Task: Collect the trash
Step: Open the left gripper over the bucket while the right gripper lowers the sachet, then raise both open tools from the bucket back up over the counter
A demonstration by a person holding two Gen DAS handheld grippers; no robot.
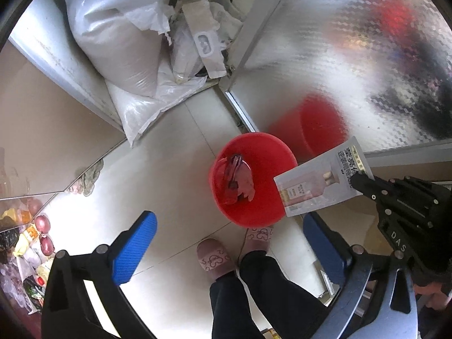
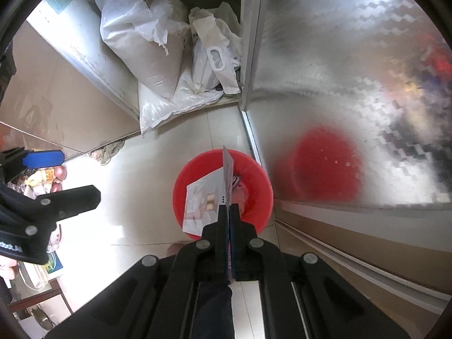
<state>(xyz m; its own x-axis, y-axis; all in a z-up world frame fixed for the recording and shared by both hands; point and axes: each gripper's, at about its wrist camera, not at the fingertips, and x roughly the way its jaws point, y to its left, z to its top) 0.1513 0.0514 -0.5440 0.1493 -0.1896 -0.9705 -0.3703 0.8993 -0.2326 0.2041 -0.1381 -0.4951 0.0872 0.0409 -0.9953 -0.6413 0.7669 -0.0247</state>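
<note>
A red bucket (image 1: 254, 180) stands on the tiled floor with some wrappers (image 1: 237, 179) inside; it also shows in the right wrist view (image 2: 254, 197). My right gripper (image 2: 226, 206) is shut on a flat white printed packet (image 2: 200, 200) and holds it above the bucket's rim. In the left wrist view the right gripper (image 1: 357, 182) pinches that packet (image 1: 319, 180) at the bucket's right side. My left gripper (image 1: 226, 234) is open and empty, above the floor in front of the bucket, with blue pads (image 1: 132, 245).
White sacks (image 1: 118, 42) and plastic bags (image 1: 197, 42) are piled in the far corner. A frosted glass door (image 1: 353, 56) is on the right. My slippered feet (image 1: 214, 257) stand near the bucket. Food and clutter (image 1: 31, 243) lie at the far left.
</note>
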